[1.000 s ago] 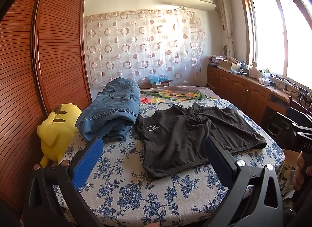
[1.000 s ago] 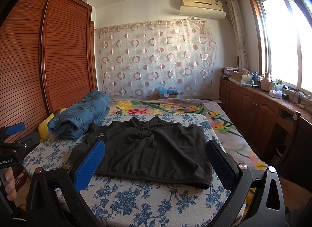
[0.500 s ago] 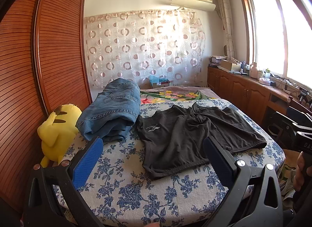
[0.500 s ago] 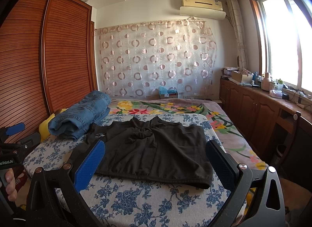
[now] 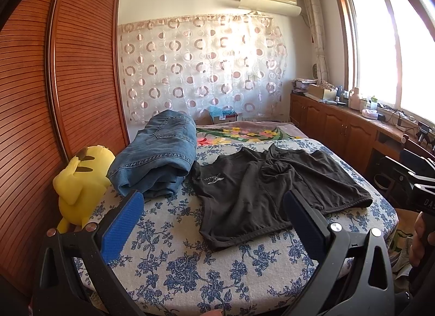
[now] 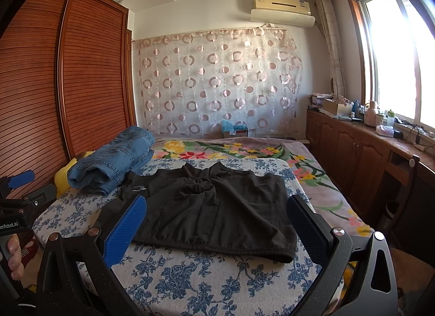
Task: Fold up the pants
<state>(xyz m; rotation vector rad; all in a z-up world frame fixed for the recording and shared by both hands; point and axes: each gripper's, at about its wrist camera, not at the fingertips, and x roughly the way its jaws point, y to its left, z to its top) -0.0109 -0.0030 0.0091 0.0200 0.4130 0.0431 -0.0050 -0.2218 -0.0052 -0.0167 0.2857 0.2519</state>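
Black shorts (image 5: pixel 269 185) (image 6: pixel 214 212) lie spread flat on the blue-flowered bed cover (image 5: pixel 190 267) (image 6: pixel 206 280), their waistband bunched toward the far side. My left gripper (image 5: pixel 212 221) hovers open near the bed's front edge, short of the left leg hem, with nothing between its blue-padded fingers (image 5: pixel 122 223). The right gripper (image 6: pixel 214 226) also stands open, above the front hem of the shorts and holding nothing. Each gripper shows at the edge of the other's view, held by a hand.
Folded blue jeans (image 5: pixel 160 155) (image 6: pixel 111 161) rest at the left of the bed beside a yellow plush toy (image 5: pixel 78 182). A wooden wardrobe (image 5: pixel 54 98) lines the left, and low cabinets (image 6: pixel 361 158) with clutter run under the window on the right.
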